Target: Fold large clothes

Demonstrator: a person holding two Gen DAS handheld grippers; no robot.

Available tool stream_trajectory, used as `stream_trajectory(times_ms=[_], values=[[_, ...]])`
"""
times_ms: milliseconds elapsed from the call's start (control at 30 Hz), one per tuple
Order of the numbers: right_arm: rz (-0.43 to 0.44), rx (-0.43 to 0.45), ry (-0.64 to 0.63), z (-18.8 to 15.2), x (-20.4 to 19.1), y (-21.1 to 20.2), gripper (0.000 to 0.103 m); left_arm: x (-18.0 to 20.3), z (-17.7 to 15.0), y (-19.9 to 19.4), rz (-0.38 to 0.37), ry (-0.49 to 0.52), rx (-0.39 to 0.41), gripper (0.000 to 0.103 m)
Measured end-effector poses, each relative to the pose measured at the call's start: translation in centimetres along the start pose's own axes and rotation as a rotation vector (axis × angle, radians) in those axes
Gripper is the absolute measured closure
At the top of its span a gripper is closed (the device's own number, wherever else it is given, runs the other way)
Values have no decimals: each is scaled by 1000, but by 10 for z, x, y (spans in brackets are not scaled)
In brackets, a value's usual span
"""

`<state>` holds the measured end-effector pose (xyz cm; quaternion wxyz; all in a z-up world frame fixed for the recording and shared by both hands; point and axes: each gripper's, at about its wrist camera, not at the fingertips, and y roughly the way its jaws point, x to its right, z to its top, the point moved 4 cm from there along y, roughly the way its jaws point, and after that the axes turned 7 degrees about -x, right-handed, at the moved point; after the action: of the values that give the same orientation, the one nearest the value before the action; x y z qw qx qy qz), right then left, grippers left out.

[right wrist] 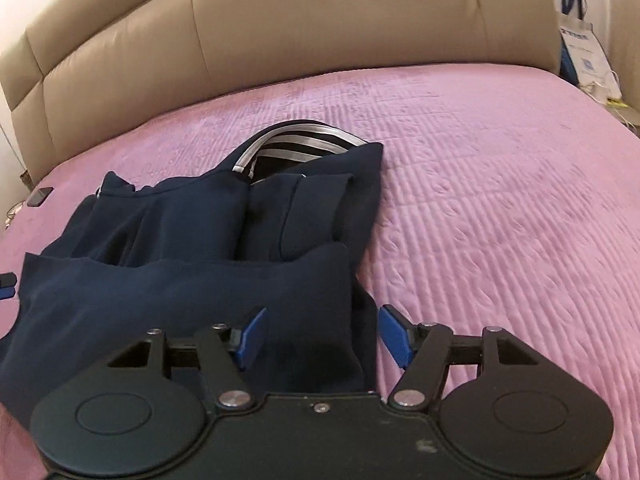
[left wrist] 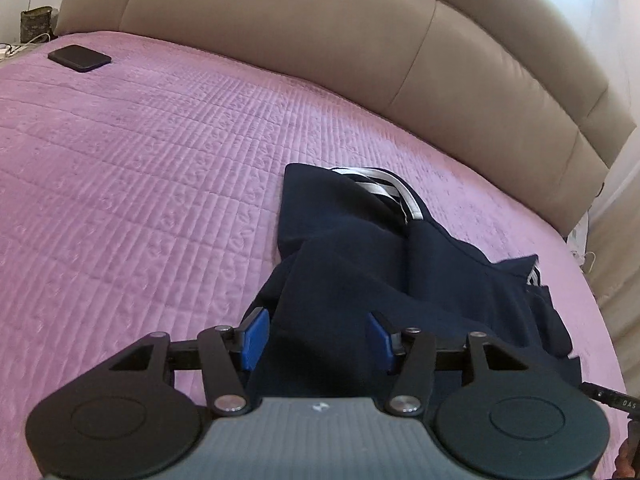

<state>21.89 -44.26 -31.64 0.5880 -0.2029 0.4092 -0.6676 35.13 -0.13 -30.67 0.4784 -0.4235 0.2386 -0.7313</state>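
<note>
Your left gripper (left wrist: 316,338) has its two blue fingers (left wrist: 253,338) spread wide, with the navy cloth lying between them but neither pad pressing on it, so nothing is held. Your right gripper (right wrist: 323,336) is the same: two blue fingers (right wrist: 252,336) well apart, straddling the garment's right edge, gripping nothing.

Outward from the fingers there is one garment (right wrist: 180,264), dark navy, partly folded, lying on the bed. In the left wrist view it runs from 6 o'clock up toward 1 o'clock; in the right wrist view it fills the area from 6 to 10 o'clock. Its neck opening with striped white-and-dark trim (right wrist: 296,142) sits at the far end, toward 12 o'clock. A second bit of white striping (left wrist: 534,274) shows at 3 o'clock in the left view.

At 9 o'clock in the right wrist view you can see the tip of one other blue finger at the frame edge.

The bed has one pink quilted cover (left wrist: 140,180) and one tan padded headboard (left wrist: 320,28) behind it. One dark phone (left wrist: 79,58) lies on the cover at 10 o'clock in the left view, well apart from the garment. One white bag with blue handles (right wrist: 580,36) stands beside the bed at 2 o'clock in the right view.
</note>
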Motion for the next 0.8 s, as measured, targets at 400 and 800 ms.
stream_trajectory(times_ms=[400, 800], values=[[-57, 37, -65, -1, -16, 8, 87, 5, 5, 29, 93, 78, -24, 87], [-108, 330, -231, 19, -58, -93, 97, 45, 21, -70, 8, 113, 264, 94]])
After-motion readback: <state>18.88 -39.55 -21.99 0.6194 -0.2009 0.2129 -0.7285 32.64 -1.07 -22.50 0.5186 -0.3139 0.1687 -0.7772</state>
